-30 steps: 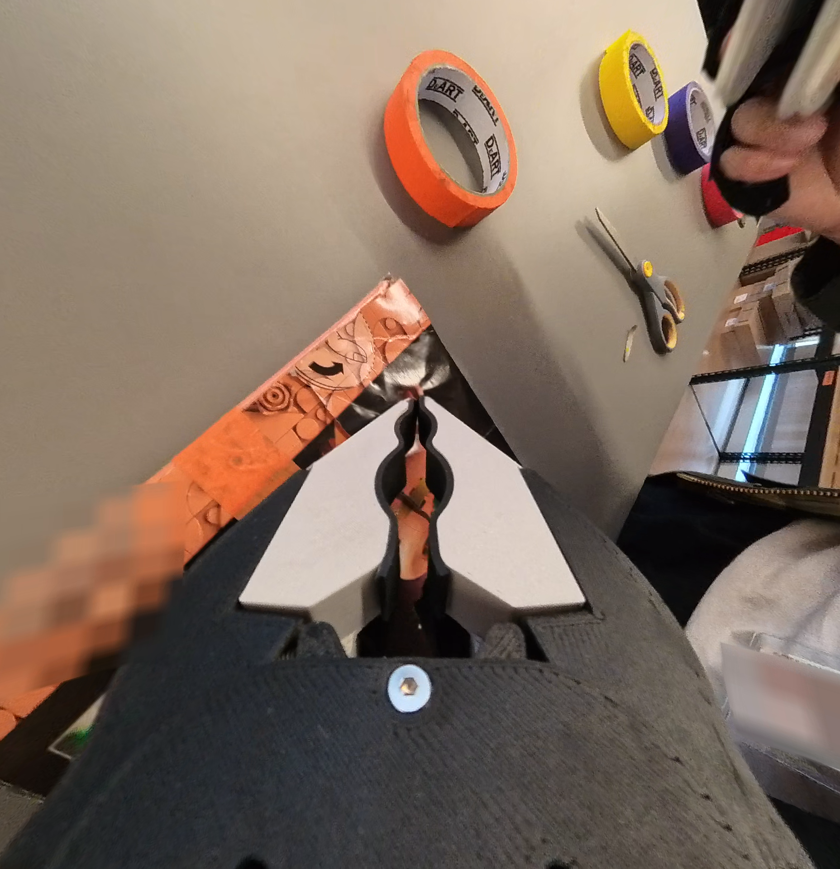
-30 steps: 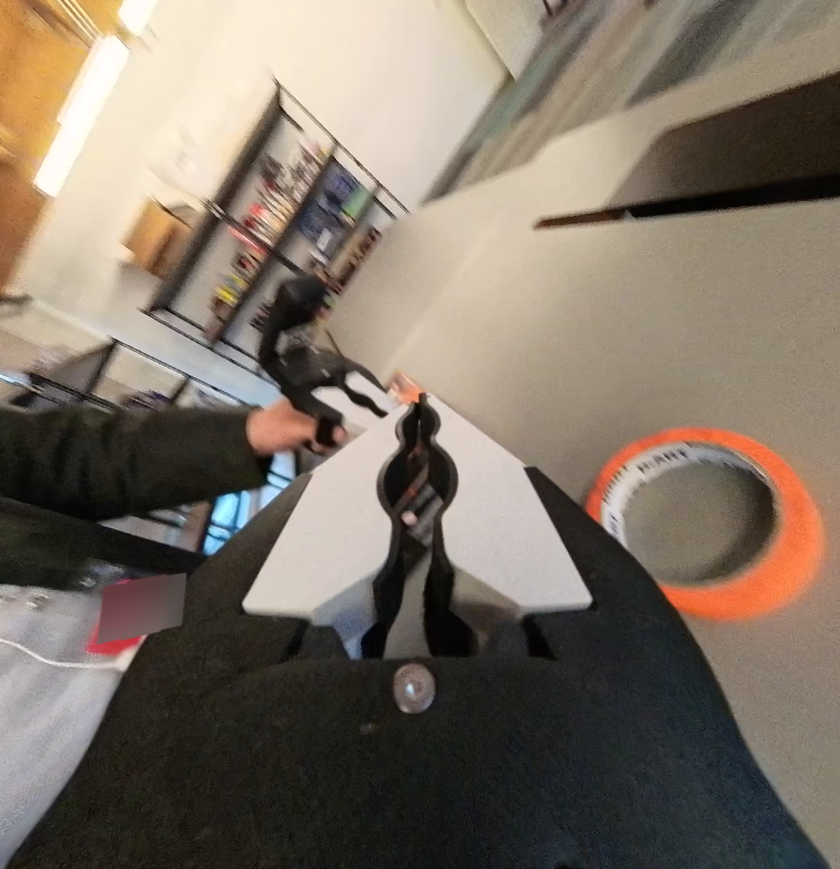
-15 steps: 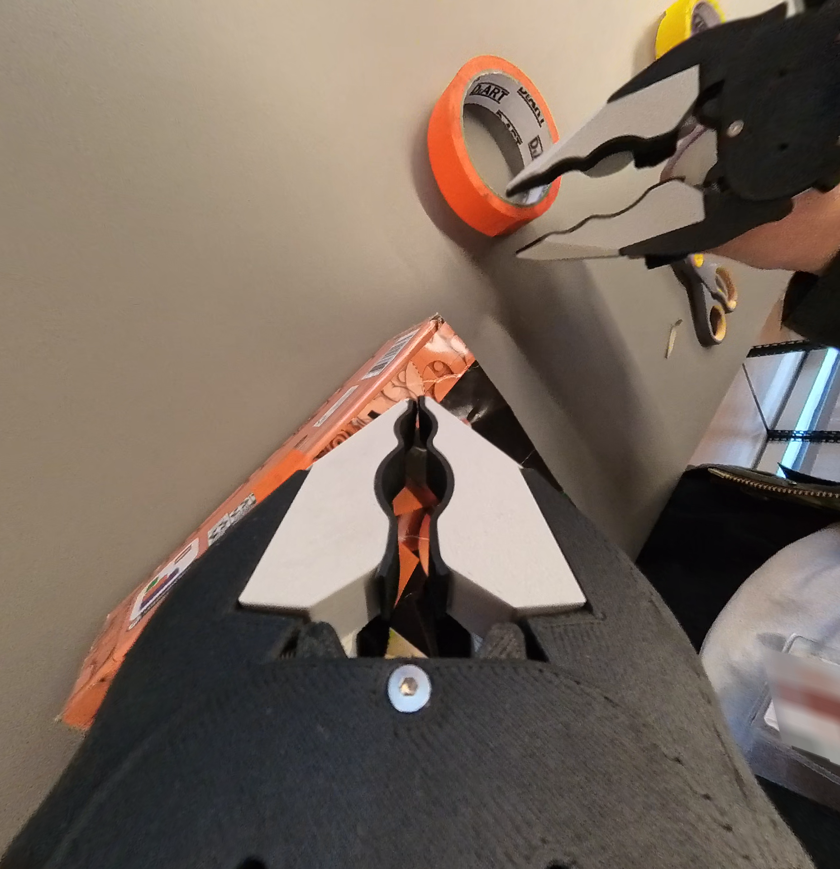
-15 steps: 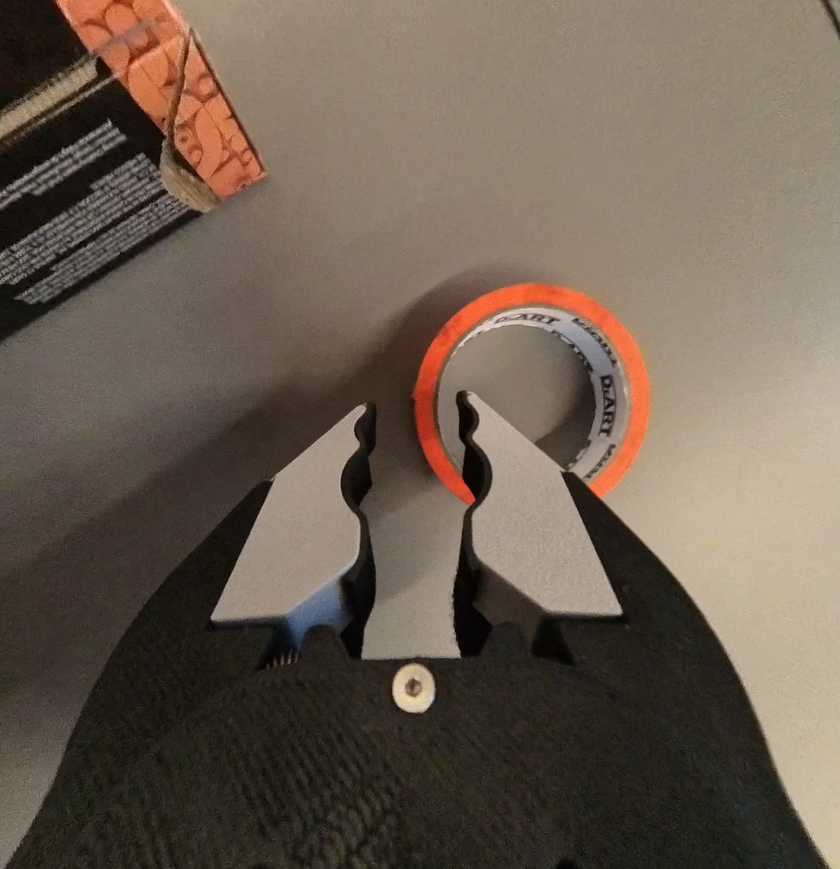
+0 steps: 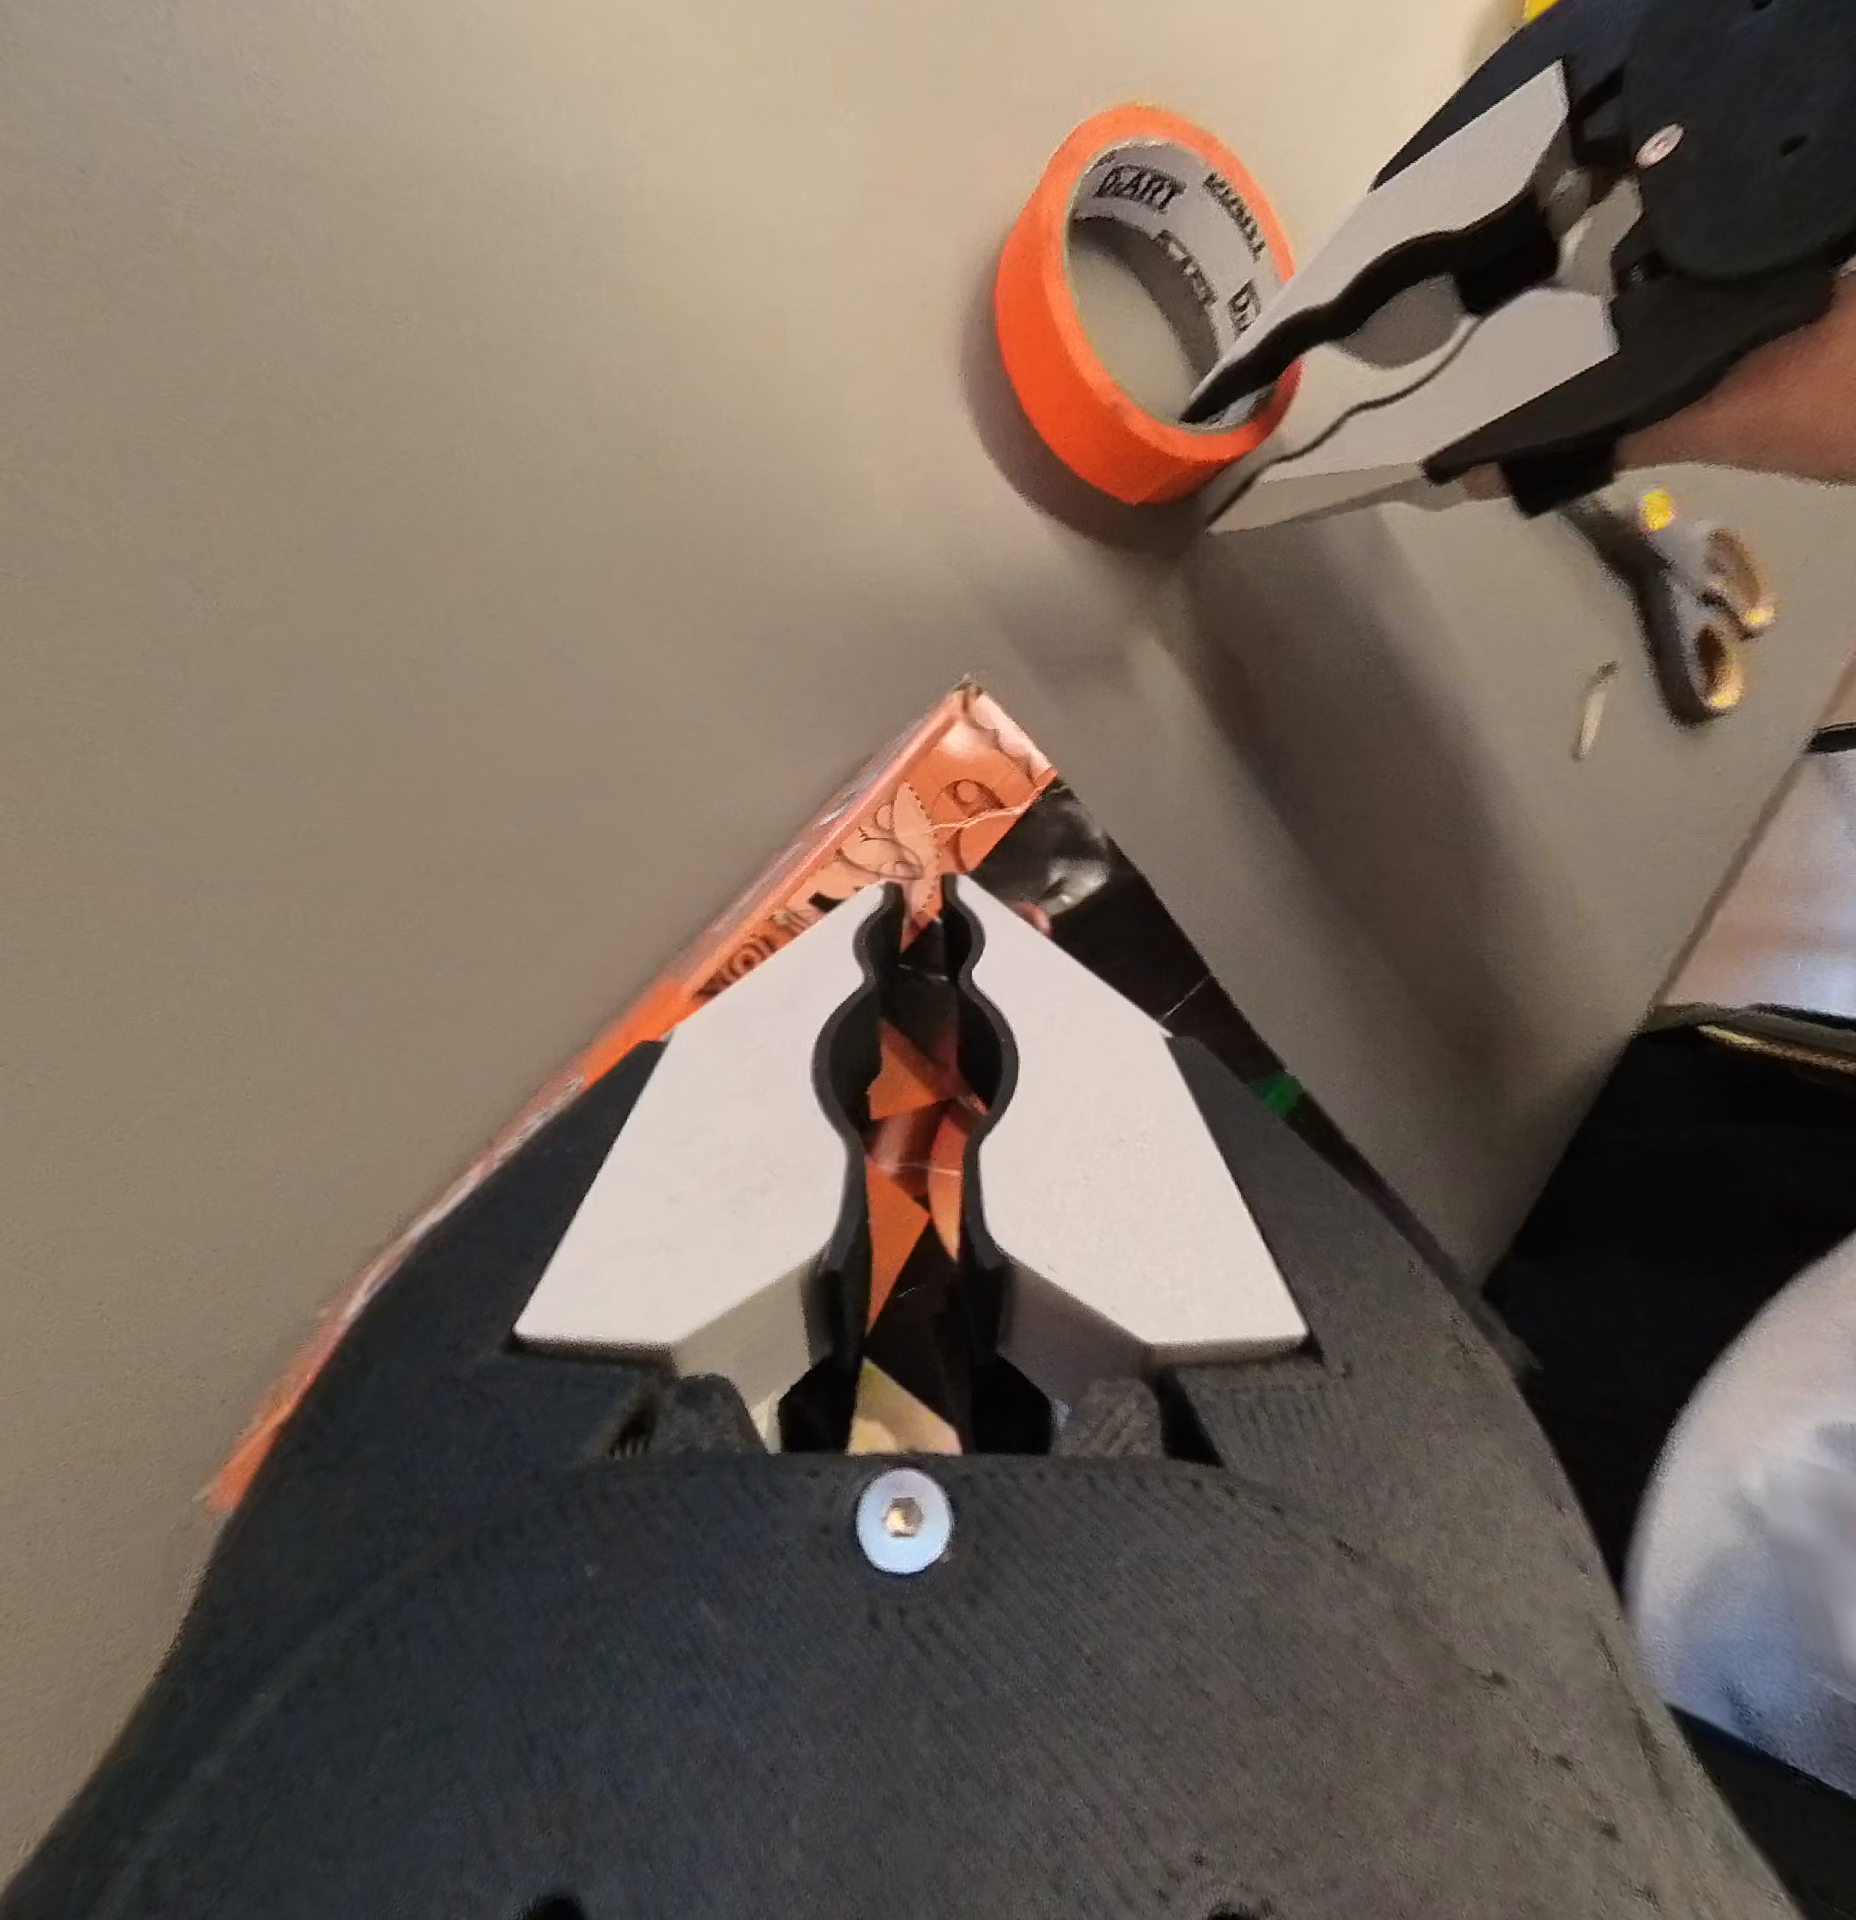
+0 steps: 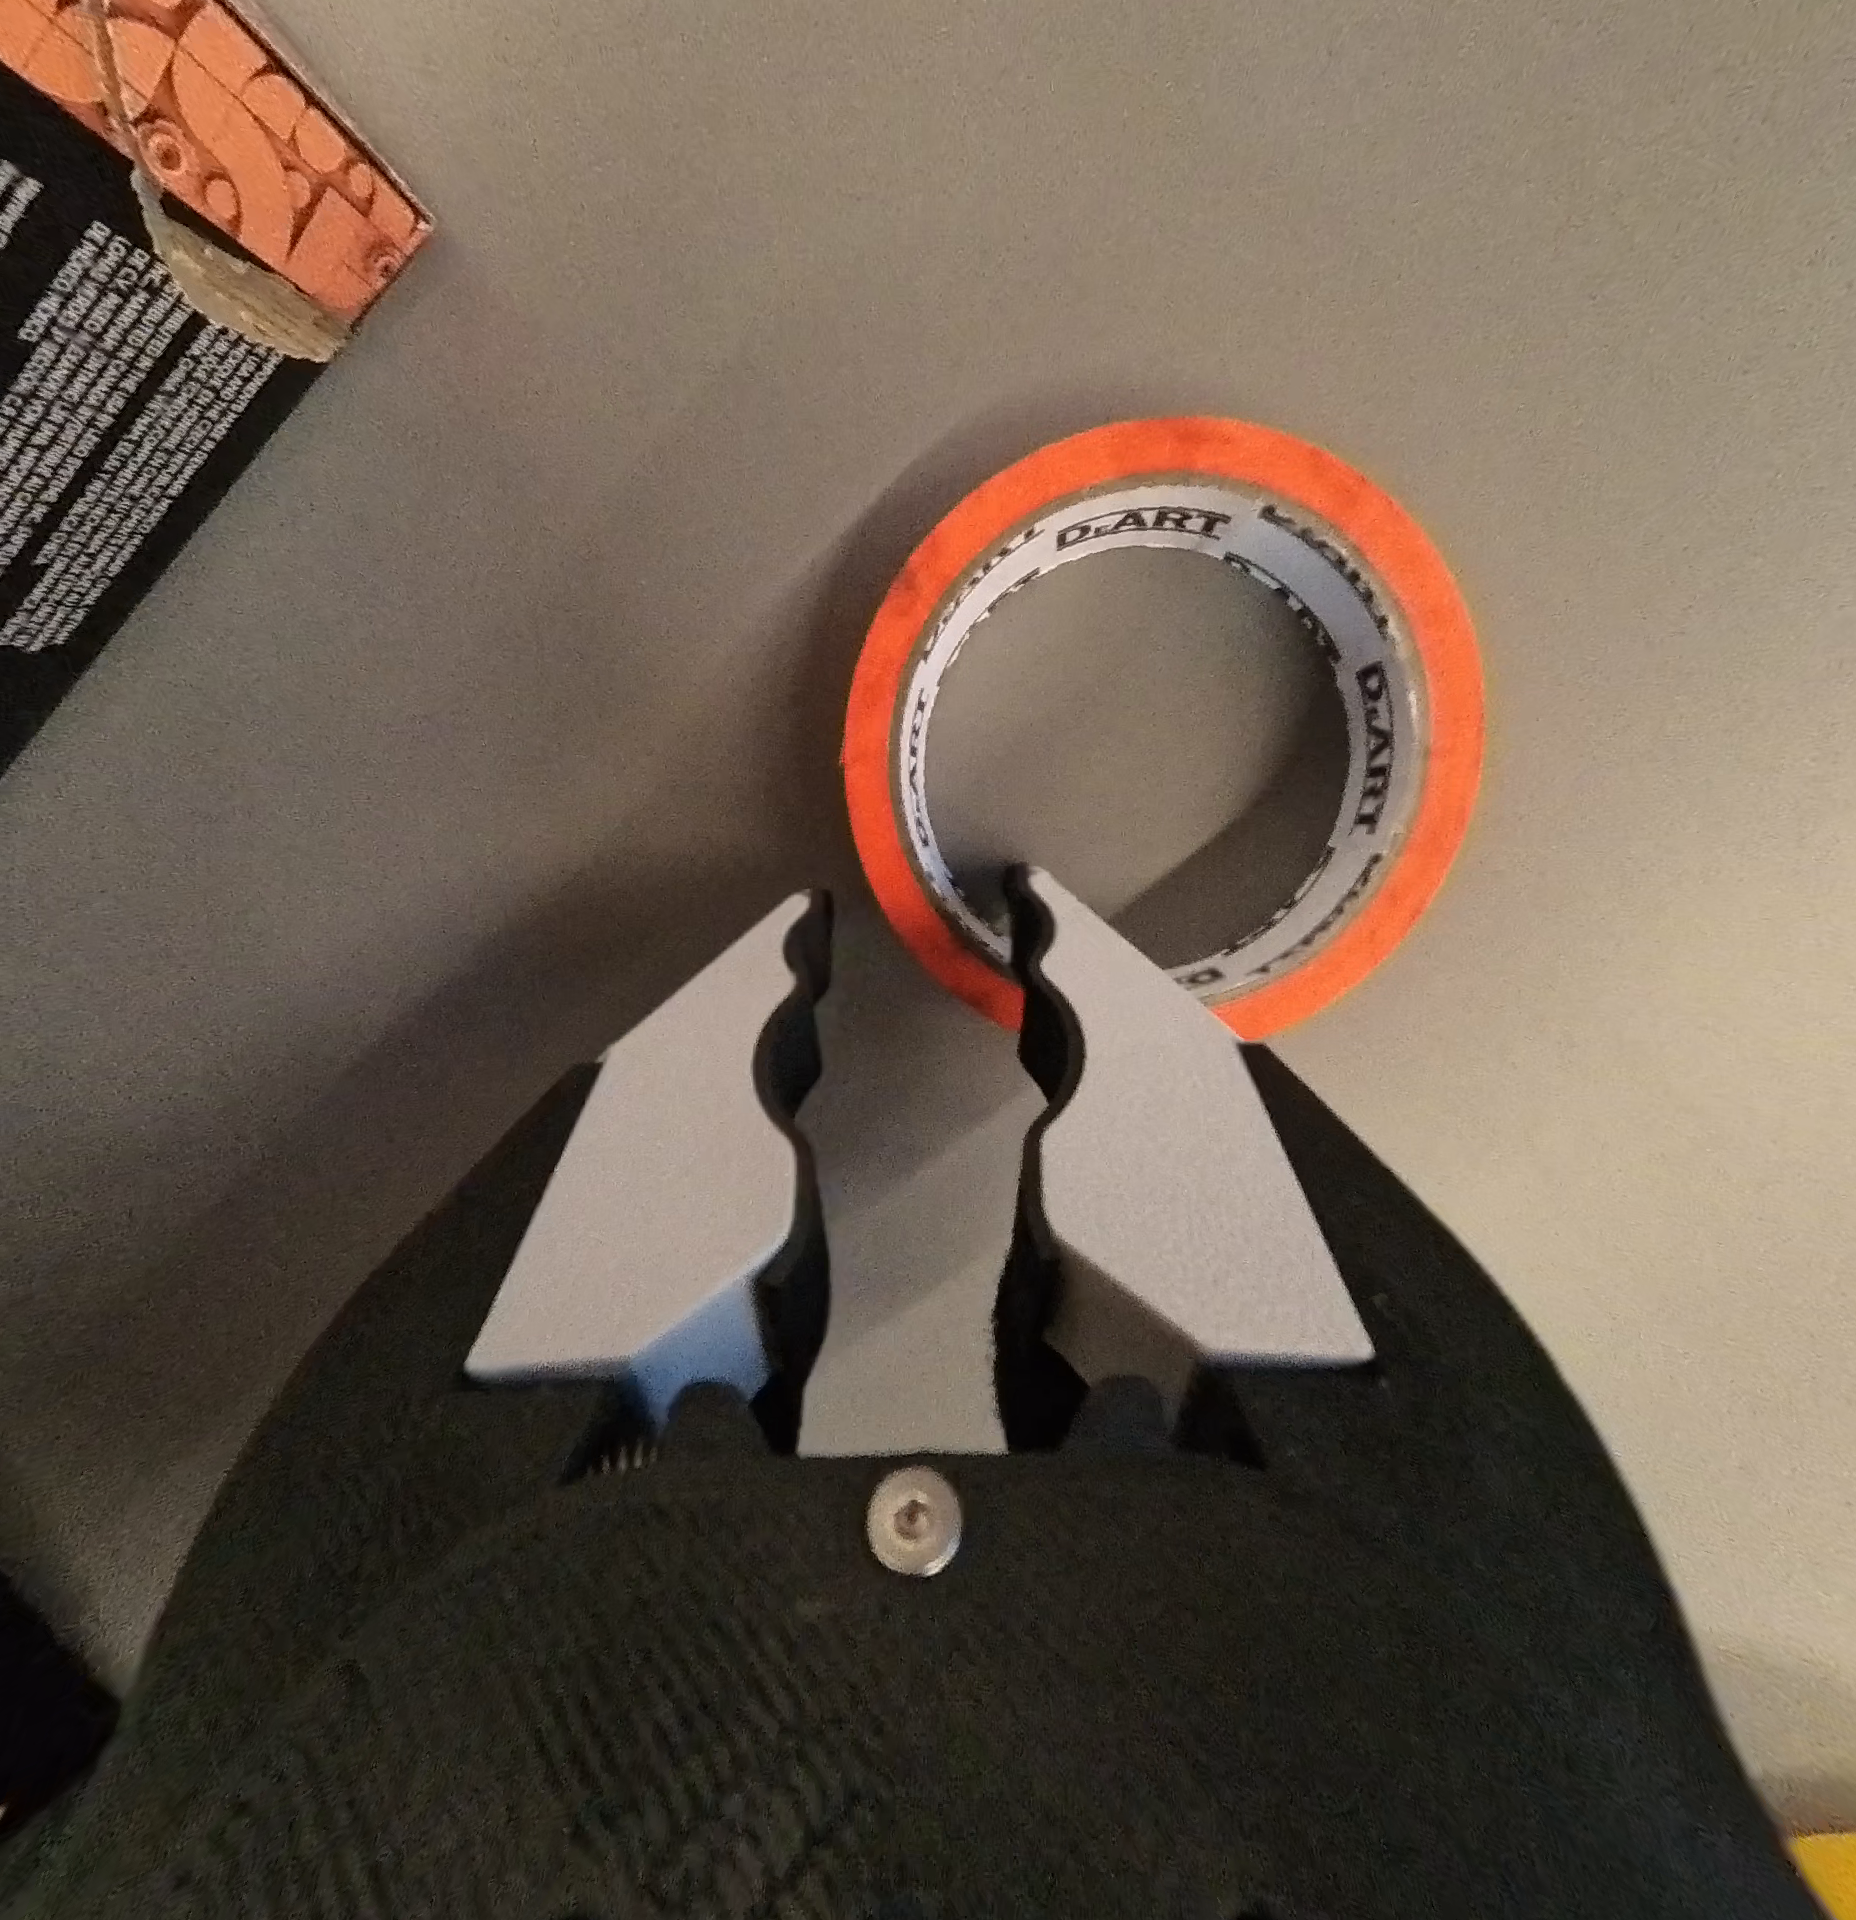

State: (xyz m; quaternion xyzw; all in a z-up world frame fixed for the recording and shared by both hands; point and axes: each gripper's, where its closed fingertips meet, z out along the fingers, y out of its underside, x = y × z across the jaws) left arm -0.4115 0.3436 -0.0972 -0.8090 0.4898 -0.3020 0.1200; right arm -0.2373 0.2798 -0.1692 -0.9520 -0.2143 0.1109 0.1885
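Observation:
An orange tape roll [image 5: 1059,343] lies flat on the grey table [image 5: 384,416]; it also shows in the right wrist view [image 6: 1443,665]. My right gripper [image 6: 919,888] is open and straddles the roll's near wall, with one fingertip [image 6: 1038,914] inside the ring and the other outside; the jaws are not closed on it. It also shows in the left wrist view [image 5: 1204,468]. My left gripper [image 5: 919,894] is shut, just over an orange and black box [image 5: 903,821] tied with twine. The box corner also shows in the right wrist view [image 6: 259,156].
Scissors with grey and yellow handles [image 5: 1693,613] lie beyond the roll near the table's right edge. A small scrap [image 5: 1589,707] lies beside them. A person's light clothing [image 5: 1786,1455] is past that edge. Something yellow [image 6: 1838,1891] shows at the lower right corner.
My right gripper swung from facing the room down to the table, opened, and came down over the orange roll's wall. My left gripper stayed shut over the box.

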